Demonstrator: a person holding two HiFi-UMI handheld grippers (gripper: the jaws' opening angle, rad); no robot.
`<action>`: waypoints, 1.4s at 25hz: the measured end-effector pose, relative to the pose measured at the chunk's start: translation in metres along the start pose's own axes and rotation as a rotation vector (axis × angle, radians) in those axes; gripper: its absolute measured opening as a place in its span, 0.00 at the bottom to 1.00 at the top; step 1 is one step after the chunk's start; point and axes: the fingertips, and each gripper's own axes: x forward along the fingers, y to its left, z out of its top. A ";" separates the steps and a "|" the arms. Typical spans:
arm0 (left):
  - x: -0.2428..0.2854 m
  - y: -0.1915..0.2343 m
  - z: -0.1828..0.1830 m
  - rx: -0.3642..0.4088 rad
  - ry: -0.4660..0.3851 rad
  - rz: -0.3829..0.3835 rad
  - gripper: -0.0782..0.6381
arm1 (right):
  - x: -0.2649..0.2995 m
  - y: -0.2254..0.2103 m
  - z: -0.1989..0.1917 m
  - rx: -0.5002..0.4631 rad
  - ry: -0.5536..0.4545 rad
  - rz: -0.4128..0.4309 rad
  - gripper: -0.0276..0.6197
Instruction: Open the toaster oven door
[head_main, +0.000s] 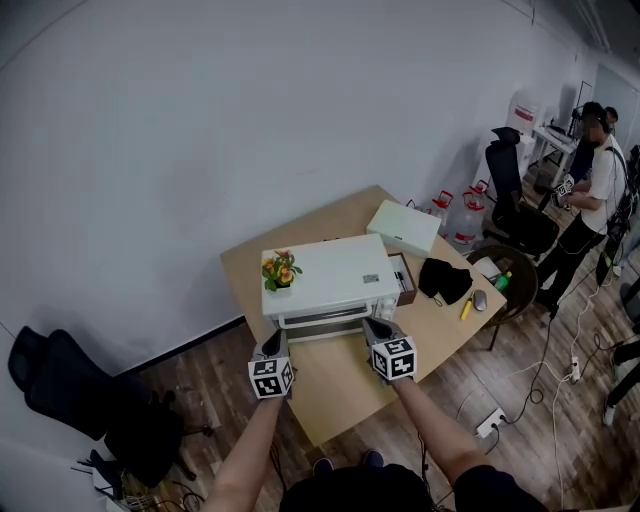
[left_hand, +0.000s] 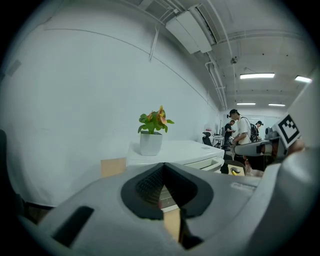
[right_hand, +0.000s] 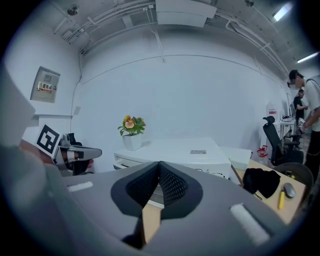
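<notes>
The white toaster oven (head_main: 330, 277) is seen at the centre of the head view on a wooden table (head_main: 335, 395), with a potted plant (head_main: 281, 270) set on its top left. Just below it, the left gripper (head_main: 272, 342) and right gripper (head_main: 376, 326) are held with jaws pressed together, and nothing is gripped.

Bare counter (head_main: 335, 390) lies beneath and between the left tool (head_main: 272, 338) and right tool (head_main: 372, 325), open to pass. Just ahead of both, the toaster oven (head_main: 335, 272) blocks the way. A potted plant (head_main: 281, 270) tops it beyond the left tool. A black cloth (head_main: 445, 280) lies right of the right tool.
</notes>
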 end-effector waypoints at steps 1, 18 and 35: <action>0.004 0.000 -0.001 0.012 0.004 -0.005 0.10 | 0.003 0.000 0.001 -0.001 -0.001 0.006 0.06; 0.056 0.007 -0.010 0.032 0.082 -0.024 0.10 | 0.056 -0.033 -0.020 -0.052 0.099 0.013 0.06; 0.073 0.011 -0.027 0.036 0.135 -0.026 0.10 | 0.073 -0.037 -0.035 -0.012 0.130 0.039 0.06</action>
